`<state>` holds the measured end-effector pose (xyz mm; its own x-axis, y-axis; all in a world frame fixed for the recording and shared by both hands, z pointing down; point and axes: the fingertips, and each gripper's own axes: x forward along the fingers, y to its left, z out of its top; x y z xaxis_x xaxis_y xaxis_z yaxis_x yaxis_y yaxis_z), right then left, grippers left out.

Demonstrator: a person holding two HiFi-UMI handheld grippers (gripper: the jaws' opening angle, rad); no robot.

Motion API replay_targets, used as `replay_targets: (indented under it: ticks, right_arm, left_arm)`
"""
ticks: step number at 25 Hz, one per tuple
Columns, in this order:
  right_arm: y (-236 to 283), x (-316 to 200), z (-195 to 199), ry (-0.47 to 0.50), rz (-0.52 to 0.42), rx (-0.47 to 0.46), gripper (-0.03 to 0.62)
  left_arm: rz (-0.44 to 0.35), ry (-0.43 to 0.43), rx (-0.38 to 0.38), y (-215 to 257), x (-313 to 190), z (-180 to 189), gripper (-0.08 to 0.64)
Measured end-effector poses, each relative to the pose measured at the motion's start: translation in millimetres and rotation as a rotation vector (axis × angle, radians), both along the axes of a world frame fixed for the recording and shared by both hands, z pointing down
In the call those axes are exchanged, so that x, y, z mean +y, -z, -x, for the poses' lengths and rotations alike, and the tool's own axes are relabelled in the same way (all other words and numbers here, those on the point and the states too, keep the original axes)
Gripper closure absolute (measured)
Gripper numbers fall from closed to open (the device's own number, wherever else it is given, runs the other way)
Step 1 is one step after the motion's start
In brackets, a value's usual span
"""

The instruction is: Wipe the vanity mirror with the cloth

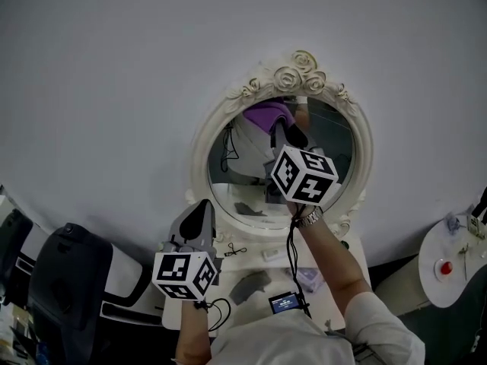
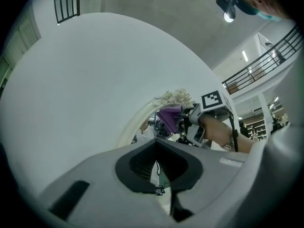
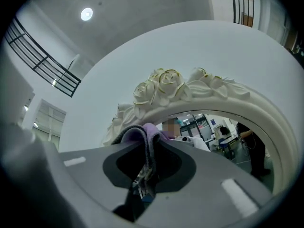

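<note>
Against a white wall (image 1: 114, 90), right gripper (image 3: 148, 167) fingers (image 3: 124, 163) clamp purple cloth (image 1: 268, 115) at the rose-framed mirror (image 1: 335, 139); left gripper (image 2: 156, 170) closed.

The white table (image 1: 245, 268) carries the oval vanity mirror (image 1: 199, 158), upright at its far edge. Near the mirror's foot lie a small dark wire item (image 1: 235, 249) and a small white block (image 1: 271, 255); a grey patch (image 1: 253, 285) lies nearer.

Purple cloth (image 1: 268, 114), cream rose-trimmed mirror frame (image 1: 199, 154), black-and-white patterned marker cubes (image 1: 185, 274).
</note>
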<state>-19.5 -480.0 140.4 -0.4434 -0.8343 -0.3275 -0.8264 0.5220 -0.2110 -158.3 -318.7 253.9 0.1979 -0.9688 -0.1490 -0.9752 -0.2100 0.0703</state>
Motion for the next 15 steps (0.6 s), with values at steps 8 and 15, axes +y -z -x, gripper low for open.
replay_targets:
  ticks: [8,15]
  right_arm:
    - [11,-13,-19,-0.081,-0.021,0.036,0.54]
    - [2,-30,-91,-0.189,0.04,-0.017,0.537]
  left_arm:
    - [0.016,-0.028,-0.007,-9,-3,-15,0.561]
    - [0.027,-0.097,0.015,-19,-17,-44,0.561]
